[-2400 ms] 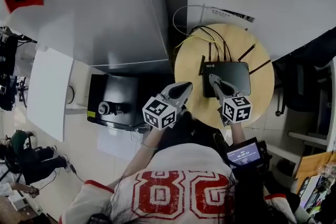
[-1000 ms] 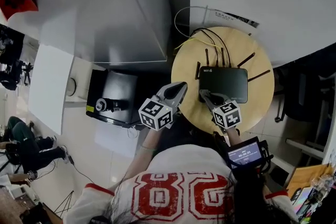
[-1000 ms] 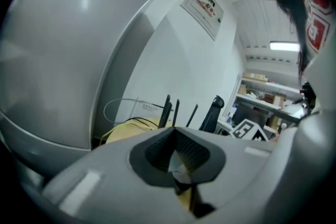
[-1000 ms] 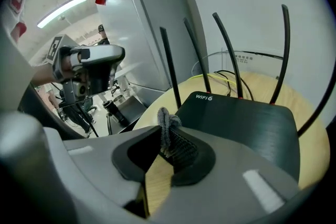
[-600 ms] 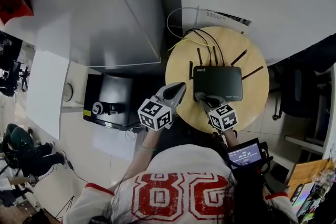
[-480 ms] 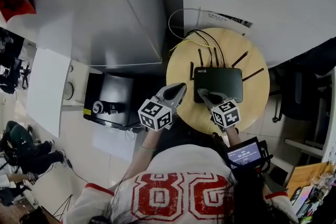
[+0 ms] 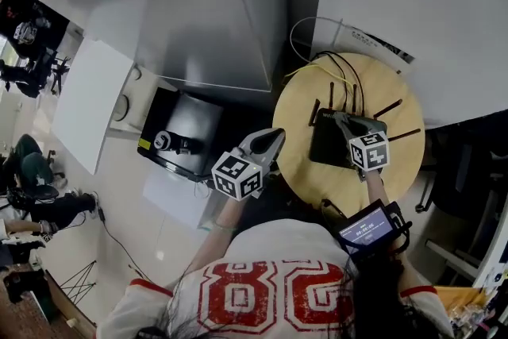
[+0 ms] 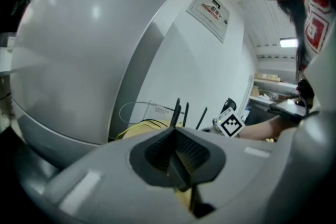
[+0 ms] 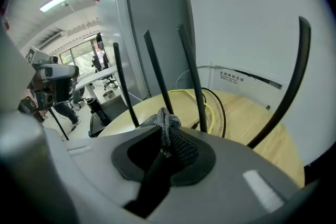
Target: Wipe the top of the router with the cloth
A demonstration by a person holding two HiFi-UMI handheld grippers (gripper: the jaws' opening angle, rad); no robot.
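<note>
A black router (image 7: 324, 145) with several upright antennas (image 9: 155, 73) sits on a round wooden table (image 7: 397, 171). My right gripper (image 7: 343, 120) is over the router's top, near its back edge, shut on a bunched grey cloth (image 9: 167, 123). In the head view the cloth is hidden under the jaws. My left gripper (image 7: 270, 143) hovers off the table's left edge, shut with nothing in it (image 8: 176, 140). From the left gripper view I see the antennas (image 8: 176, 112) and the right gripper's marker cube (image 8: 231, 123).
Yellow and black cables (image 7: 337, 67) run off the table's back towards the white wall. A black box (image 7: 186, 135) stands on the floor to the left, beside a white board (image 7: 87, 111). A small screen (image 7: 365, 226) sits on the person's right forearm.
The right gripper has slid with the cloth from the router's front left corner across its top towards the back. The left gripper has stayed put. The head camera has shifted.
</note>
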